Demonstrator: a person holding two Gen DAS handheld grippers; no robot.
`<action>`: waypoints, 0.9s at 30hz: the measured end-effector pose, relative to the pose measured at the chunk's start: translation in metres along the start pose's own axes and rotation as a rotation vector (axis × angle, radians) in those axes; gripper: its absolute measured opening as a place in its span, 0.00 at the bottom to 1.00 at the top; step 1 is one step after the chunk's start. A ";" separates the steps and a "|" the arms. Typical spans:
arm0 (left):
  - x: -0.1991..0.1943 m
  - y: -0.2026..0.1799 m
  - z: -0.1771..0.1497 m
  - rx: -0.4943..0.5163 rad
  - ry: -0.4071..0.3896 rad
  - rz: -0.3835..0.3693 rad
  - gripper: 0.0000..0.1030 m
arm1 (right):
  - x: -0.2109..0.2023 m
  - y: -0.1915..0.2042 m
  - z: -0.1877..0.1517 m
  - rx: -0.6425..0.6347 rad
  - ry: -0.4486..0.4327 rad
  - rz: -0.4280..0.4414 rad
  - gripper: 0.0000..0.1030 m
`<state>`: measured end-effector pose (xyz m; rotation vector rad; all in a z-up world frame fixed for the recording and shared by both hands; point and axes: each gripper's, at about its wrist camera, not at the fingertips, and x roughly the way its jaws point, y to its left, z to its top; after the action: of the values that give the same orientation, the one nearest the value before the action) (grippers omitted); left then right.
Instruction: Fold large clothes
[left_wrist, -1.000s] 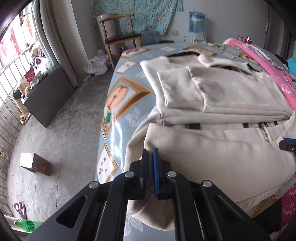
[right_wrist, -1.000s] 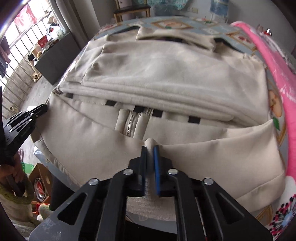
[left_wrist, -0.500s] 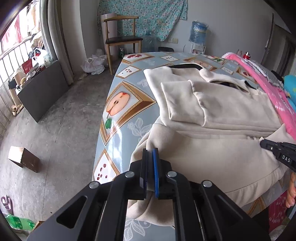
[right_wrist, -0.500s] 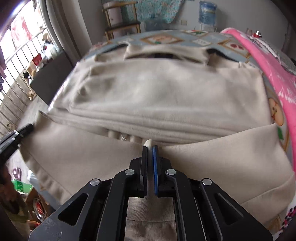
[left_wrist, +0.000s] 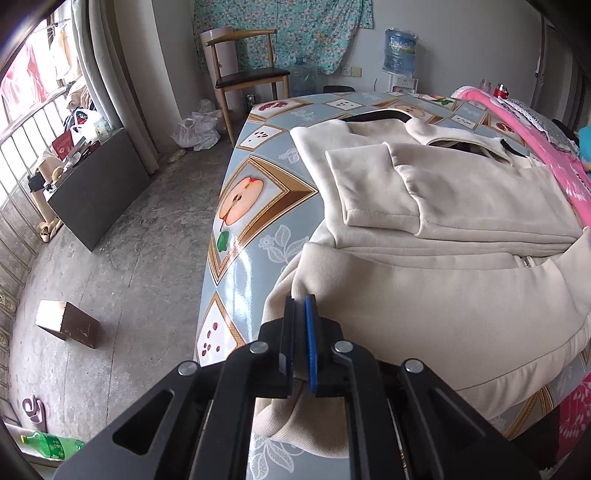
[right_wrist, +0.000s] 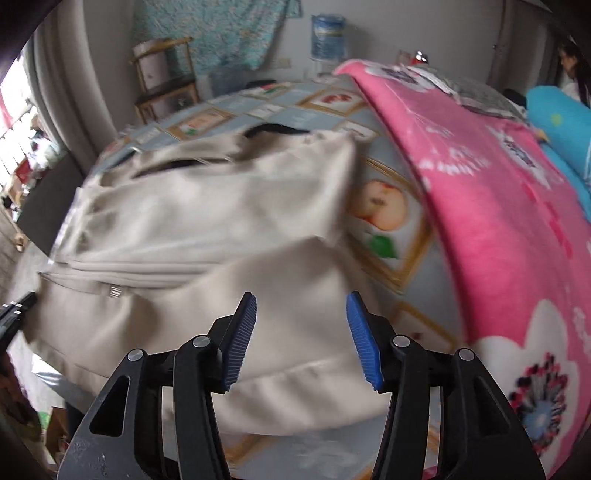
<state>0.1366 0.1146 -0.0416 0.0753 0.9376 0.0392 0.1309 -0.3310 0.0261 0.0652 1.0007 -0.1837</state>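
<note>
A cream zip-up jacket (left_wrist: 443, 229) lies partly folded on a table covered in a fruit-print cloth (left_wrist: 251, 206). Its sleeves are folded across the chest and the bottom hem is turned up toward the zipper. My left gripper (left_wrist: 300, 306) is shut on the hem's near-left corner, which bunches below the fingers. In the right wrist view the same jacket (right_wrist: 207, 221) looks blurred. My right gripper (right_wrist: 301, 306) hangs above the jacket's near-right part; its jaws are opening and nothing is between the blue pads (right_wrist: 242, 332).
A pink flowered blanket (right_wrist: 498, 221) covers the table's right side, with a blue cushion (right_wrist: 554, 125) beyond it. A wooden chair (left_wrist: 247, 77) and water jugs stand by the far wall. On the concrete floor to the left lie a small box (left_wrist: 66, 323), a green bottle (left_wrist: 51, 445) and bags.
My right gripper let go of the hem, its jaws spread apart, and it swung to the right over the jacket. The left gripper stayed shut on the hem corner, nearly still.
</note>
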 end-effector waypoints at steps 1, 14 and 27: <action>0.000 -0.001 0.000 0.002 0.000 0.004 0.06 | 0.005 -0.005 0.000 0.001 0.012 -0.006 0.49; -0.047 -0.005 -0.002 0.067 -0.128 0.035 0.05 | 0.000 0.001 0.012 -0.077 -0.060 -0.032 0.07; -0.060 0.018 0.035 -0.012 -0.162 -0.055 0.05 | -0.036 -0.018 0.039 0.088 -0.192 0.071 0.05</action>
<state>0.1295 0.1268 0.0282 0.0405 0.7770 -0.0123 0.1413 -0.3496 0.0785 0.1610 0.7979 -0.1654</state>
